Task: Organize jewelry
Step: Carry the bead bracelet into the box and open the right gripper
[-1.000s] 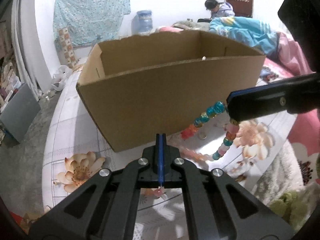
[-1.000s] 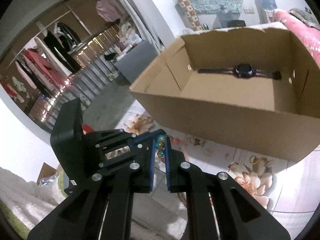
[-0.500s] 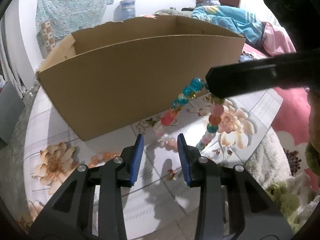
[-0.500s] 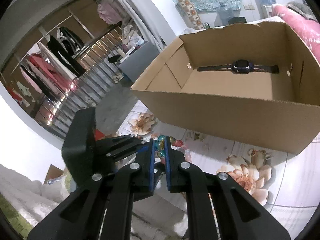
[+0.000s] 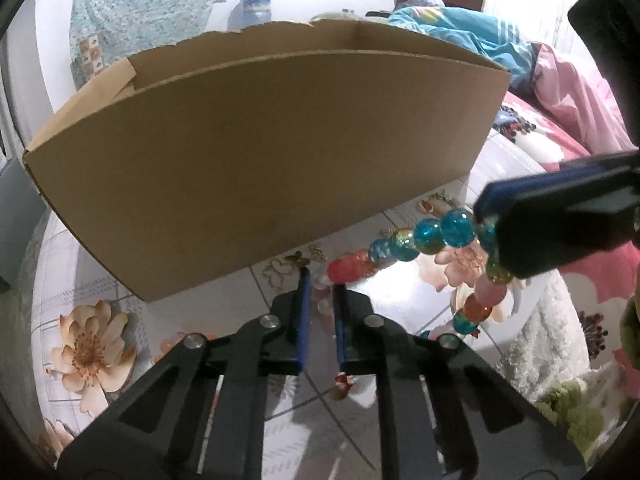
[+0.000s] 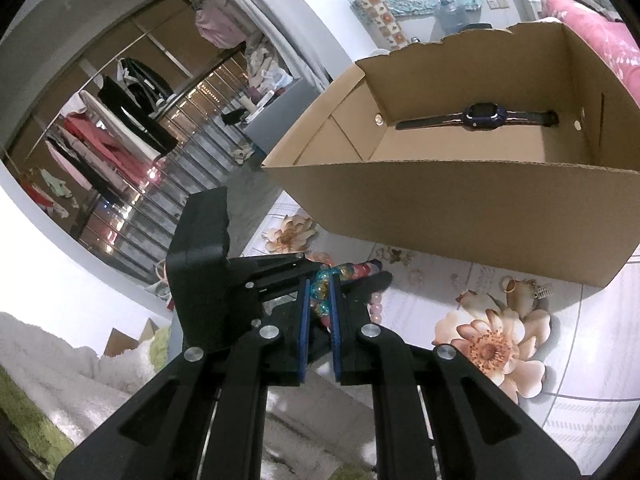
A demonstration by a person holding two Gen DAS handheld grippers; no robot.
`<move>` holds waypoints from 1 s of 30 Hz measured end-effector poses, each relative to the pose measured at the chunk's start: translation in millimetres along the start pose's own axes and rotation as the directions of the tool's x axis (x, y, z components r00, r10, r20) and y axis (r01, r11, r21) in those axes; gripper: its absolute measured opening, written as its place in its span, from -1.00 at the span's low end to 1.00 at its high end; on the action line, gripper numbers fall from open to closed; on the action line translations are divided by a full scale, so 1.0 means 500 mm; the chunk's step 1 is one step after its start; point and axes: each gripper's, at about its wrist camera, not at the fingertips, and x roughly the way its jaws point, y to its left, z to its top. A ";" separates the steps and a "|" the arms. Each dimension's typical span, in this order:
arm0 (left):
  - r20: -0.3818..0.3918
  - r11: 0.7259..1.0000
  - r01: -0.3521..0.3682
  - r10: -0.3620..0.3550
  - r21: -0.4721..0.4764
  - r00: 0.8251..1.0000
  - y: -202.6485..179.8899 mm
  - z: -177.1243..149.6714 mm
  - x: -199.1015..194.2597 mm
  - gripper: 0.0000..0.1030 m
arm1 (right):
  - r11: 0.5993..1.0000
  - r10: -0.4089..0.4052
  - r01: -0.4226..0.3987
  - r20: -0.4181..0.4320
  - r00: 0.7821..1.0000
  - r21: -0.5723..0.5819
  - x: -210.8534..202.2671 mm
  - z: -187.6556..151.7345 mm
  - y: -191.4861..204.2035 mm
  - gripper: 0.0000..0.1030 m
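Note:
A bracelet of blue, red and pink glass beads [image 5: 424, 240] hangs from my right gripper [image 6: 320, 294], which is shut on it; the beads [image 6: 322, 300] show between its blue pads. My left gripper [image 5: 319, 286] is below the bracelet's lower left end, its jaws narrowly apart with pale beads between them; whether they grip is unclear. The cardboard box [image 5: 256, 152] stands just beyond both grippers. A dark wristwatch [image 6: 484, 116] lies inside the box [image 6: 460, 196] by the far wall.
The box stands on a white floral cloth [image 5: 88, 344]. Small earrings and trinkets [image 6: 524, 286] lie on the cloth by the box's near wall. A pink blanket [image 5: 576, 92] and fuzzy cover lie to the right. A clothes rack [image 6: 100, 132] is far left.
My left gripper was shut, opened wide, then narrowed around the bracelet's lower end. My right gripper stayed shut on the bracelet, and the box now looks closer.

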 end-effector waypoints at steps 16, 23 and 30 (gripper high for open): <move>0.136 0.995 -0.094 0.097 -0.030 0.986 0.044 0.159 -0.227 -0.83 | 0.986 0.054 -0.026 0.166 0.985 -0.167 -0.121 0.150 0.104 -0.81; 0.036 0.977 -0.211 0.212 -0.030 0.977 0.137 0.293 -0.152 -0.83 | 0.993 0.028 -0.019 0.078 0.997 -0.113 -0.036 0.318 0.057 -0.81; -0.168 0.971 -0.239 0.238 0.015 0.957 0.189 0.309 -0.013 -0.83 | 0.997 -0.070 0.076 -0.182 0.981 0.024 0.135 0.393 -0.048 -0.81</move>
